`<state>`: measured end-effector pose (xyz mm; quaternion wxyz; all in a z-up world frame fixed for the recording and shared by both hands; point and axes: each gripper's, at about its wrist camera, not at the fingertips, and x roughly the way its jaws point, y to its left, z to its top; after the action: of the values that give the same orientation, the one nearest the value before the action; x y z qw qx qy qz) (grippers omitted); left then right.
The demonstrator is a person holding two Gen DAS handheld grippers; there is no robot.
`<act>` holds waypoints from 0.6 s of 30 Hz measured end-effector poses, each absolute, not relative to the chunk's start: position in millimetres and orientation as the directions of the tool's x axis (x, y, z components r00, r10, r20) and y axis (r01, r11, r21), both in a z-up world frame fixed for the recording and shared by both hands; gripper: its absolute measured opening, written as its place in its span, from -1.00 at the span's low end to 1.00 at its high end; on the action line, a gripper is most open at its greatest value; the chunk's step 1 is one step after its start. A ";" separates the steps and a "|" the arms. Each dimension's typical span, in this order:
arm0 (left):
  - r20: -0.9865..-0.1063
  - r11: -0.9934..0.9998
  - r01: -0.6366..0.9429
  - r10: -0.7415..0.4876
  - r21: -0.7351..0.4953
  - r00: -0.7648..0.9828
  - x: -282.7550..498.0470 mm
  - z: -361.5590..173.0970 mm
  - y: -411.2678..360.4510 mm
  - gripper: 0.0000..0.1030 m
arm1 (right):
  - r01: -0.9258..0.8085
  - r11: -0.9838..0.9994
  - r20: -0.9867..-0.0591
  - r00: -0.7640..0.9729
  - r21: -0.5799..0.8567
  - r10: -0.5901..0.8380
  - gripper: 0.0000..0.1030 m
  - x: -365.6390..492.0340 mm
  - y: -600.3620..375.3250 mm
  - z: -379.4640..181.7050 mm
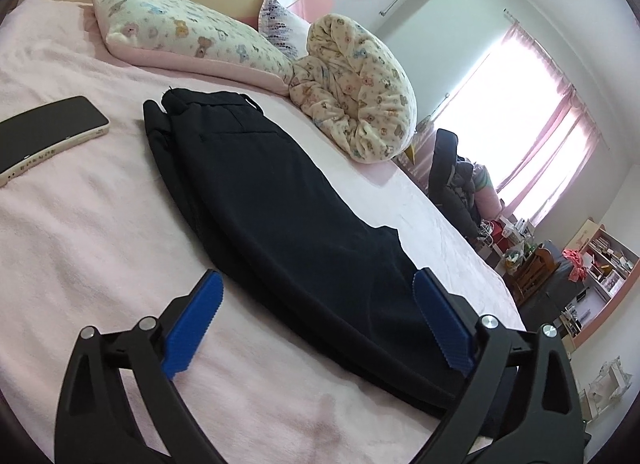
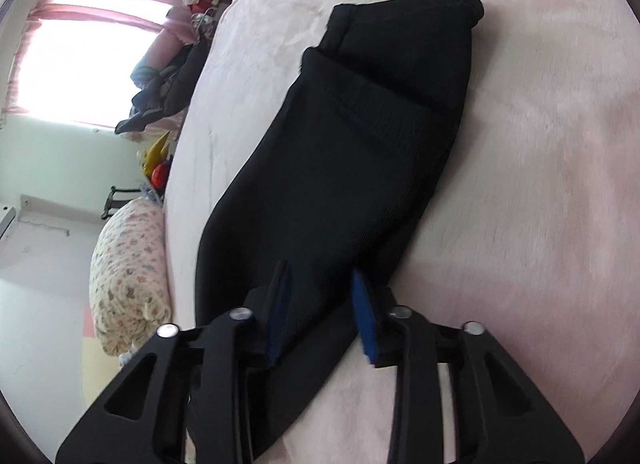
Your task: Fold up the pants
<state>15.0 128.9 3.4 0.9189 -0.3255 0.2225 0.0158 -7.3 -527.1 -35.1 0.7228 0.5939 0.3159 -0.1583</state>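
Black pants [image 1: 288, 199] lie lengthwise, folded, on the pink bedspread [image 1: 80, 244], waistband toward the pillows. My left gripper [image 1: 316, 278] hovers over the near leg end with its blue pads [image 1: 196, 328] spread wide apart and nothing gripped. In the right wrist view the pants [image 2: 360, 143] stretch away with the leg cuffs doubled over at the far end. My right gripper [image 2: 322, 296] has its blue pads [image 2: 366, 320] closed in on a bunched strip of the near fabric, which fills the gap between them.
A dark phone-like slab [image 1: 48, 135] lies on the bed at the left. A flowered pillow [image 1: 192, 39] and a rolled flowered blanket [image 1: 360, 91] sit at the head of the bed. The bed's edge [image 1: 460, 232] runs along the right, beside a chair with clothes [image 1: 456, 183].
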 end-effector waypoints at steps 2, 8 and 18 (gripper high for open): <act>-0.422 0.789 -0.172 -0.120 -0.590 0.899 15.5 2.5 127.9 0.87 | 0.617 0.293 -0.670 0.731 0.731 0.131 -0.91 0.0 -531.0 -37.5; -0.430 0.798 -0.173 -0.117 -0.577 0.895 16.8 1.0 126.2 0.87 | 0.597 0.429 -0.655 0.756 0.678 -0.017 -0.95 1.0 -545.1 5.6; -0.429 0.803 -0.165 -0.123 -0.573 0.895 15.5 1.2 123.3 0.87 | 0.659 0.464 -0.690 0.712 0.593 -0.129 -0.96 -12.6 -591.6 12.6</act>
<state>15.5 123.3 1.2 0.9214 -0.3136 0.2292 0.0113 -12.6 -591.6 12.6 0.8048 0.4564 0.2901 -0.2446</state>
